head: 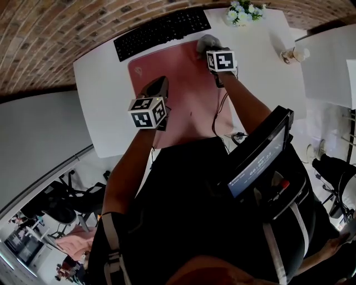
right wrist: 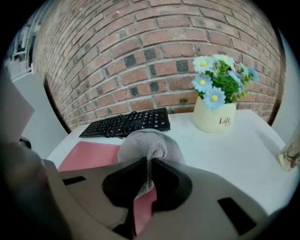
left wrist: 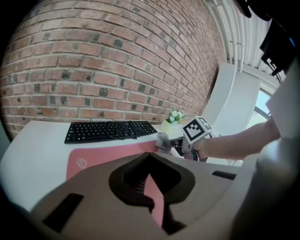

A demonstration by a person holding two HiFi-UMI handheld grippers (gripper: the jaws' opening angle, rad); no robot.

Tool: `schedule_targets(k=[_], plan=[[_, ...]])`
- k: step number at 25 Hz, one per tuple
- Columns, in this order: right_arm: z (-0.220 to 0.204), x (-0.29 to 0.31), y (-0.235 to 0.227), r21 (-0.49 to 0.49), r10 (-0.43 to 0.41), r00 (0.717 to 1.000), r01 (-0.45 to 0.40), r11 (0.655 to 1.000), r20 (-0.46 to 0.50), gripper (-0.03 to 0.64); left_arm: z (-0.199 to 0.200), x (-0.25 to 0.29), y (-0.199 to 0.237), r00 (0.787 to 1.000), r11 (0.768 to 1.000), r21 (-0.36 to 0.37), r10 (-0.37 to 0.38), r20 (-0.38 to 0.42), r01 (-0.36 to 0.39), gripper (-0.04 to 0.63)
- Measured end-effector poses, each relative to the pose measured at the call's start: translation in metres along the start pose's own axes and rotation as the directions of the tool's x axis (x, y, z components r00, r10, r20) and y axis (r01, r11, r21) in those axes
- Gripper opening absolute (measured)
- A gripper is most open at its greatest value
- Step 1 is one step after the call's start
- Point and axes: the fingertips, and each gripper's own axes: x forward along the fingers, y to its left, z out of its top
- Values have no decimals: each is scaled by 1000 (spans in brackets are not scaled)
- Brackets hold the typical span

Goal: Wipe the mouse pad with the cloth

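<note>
A pink mouse pad (head: 183,83) lies on the white desk (head: 100,94), below a black keyboard. My right gripper (head: 209,49) is shut on a grey cloth (head: 207,41) at the pad's far right corner. In the right gripper view the cloth (right wrist: 147,140) bunches out in front of the right gripper (right wrist: 149,161), with the pad (right wrist: 91,154) to its left. My left gripper (head: 160,83) hovers over the pad's left half, shut with nothing in it. In the left gripper view the left gripper (left wrist: 149,157) points across the pad (left wrist: 101,157) at the cloth (left wrist: 162,140).
A black keyboard (head: 161,30) lies along the desk's far edge. A pot of flowers (head: 245,12) stands at the far right corner, with a small pale object (head: 295,54) near the right edge. A dark cable (head: 218,114) runs off the desk's near edge.
</note>
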Motion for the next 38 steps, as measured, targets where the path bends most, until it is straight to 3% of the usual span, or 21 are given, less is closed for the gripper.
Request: schedule_targets(k=[7, 12, 16, 23, 38], plan=[[31, -65, 37, -82, 29, 988, -17, 996, 151, 34, 20, -41, -10, 992, 997, 69, -35, 122, 27, 0], [46, -143, 94, -124, 85, 955, -52, 991, 283, 34, 38, -108, -13, 967, 990, 140, -41, 250, 6, 0], [52, -185, 128, -177, 127, 927, -67, 982, 353, 34, 53, -142, -7, 949, 990, 140, -11, 315, -35, 0], [52, -266, 199, -232, 183, 873, -83, 969, 453, 34, 76, -235, -4, 875, 980, 164, 20, 483, -113, 0], [30, -344, 289, -357, 258, 797, -56, 932, 546, 32, 72, -320, -19, 826, 978, 161, 17, 564, -130, 0]])
